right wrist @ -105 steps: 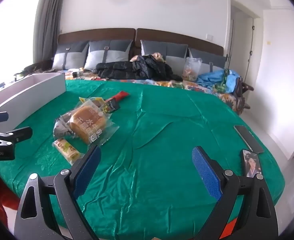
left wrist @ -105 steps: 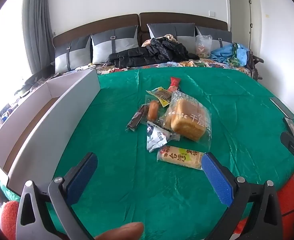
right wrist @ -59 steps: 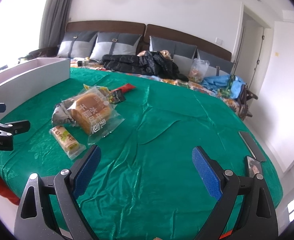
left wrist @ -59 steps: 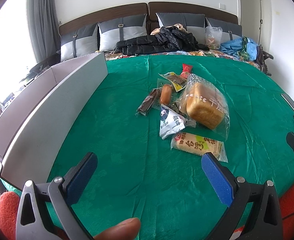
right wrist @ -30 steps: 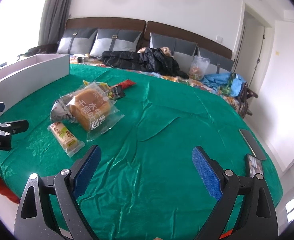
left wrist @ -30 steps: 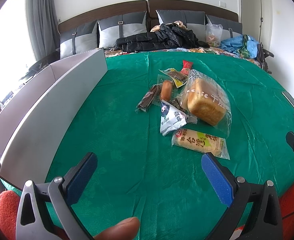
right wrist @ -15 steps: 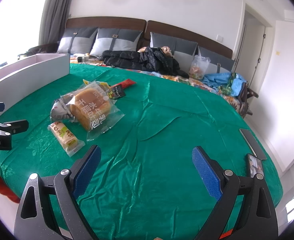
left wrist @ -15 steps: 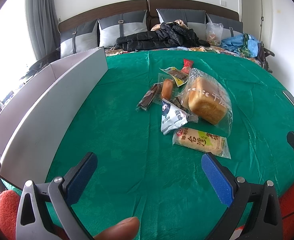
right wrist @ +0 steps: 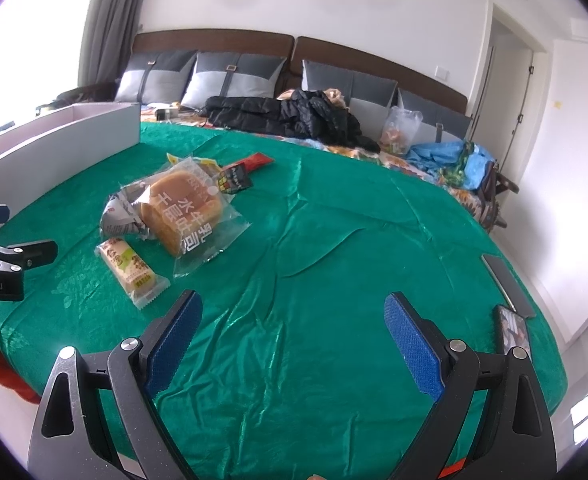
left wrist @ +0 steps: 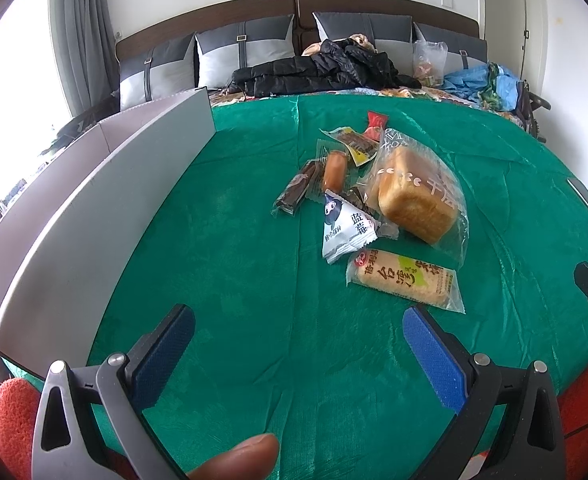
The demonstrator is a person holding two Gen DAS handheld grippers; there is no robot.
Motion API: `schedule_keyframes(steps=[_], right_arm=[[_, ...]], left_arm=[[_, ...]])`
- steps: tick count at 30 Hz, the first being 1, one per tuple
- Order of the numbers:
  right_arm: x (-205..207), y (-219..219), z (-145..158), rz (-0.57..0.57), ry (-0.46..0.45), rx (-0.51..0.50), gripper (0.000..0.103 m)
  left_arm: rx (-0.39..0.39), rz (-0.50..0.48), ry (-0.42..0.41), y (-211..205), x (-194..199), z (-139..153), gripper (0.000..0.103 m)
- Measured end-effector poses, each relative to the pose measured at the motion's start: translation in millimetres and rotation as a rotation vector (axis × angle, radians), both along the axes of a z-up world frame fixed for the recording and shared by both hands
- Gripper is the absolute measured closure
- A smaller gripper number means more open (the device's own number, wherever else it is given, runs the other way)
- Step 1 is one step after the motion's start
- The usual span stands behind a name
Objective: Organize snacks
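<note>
Left gripper (left wrist: 298,344) is creeping closer to the snack pile (left wrist: 374,208), jaws wide, empty. Right gripper (right wrist: 292,338) is hovering spread, empty; nothing is boxed (left wrist: 94,216) yet.

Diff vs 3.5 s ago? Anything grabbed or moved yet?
Nothing grabbed. The left gripper has eased forward, so the snack pile looms a little larger and the long yellow packet sits nearer its jaws. The right gripper also edged closer to the bread bag. Both jaws stayed wide open and empty. Snacks, grey box and green cloth lie as before.
</note>
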State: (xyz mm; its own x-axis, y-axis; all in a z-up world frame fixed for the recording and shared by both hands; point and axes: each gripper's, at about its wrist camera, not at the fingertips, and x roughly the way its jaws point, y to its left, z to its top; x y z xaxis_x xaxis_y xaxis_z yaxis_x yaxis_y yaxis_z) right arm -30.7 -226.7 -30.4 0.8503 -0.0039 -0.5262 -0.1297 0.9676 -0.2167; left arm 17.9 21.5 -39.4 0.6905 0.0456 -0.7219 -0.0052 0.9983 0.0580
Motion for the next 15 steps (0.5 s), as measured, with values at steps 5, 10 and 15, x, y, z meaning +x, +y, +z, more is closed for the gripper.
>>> schedule_keyframes(steps=[5, 10, 15], right_arm=[[0.9, 0.2, -0.5, 0.000, 0.004, 0.000, 0.009], [1.1, 0.5, -1.0, 0.000, 0.003, 0.000, 0.009], [1.8, 0.9, -2.2, 0.001, 0.006, 0.000, 0.009]], left_arm=[[0.001, 0.000, 0.007, 0.0, 0.7, -0.1, 0.000], [0.001, 0.003, 0.014, 0.8, 1.1, -0.9, 0.000], [0.001, 0.003, 0.018, 1.0, 2.1, -1.5, 0.000]])
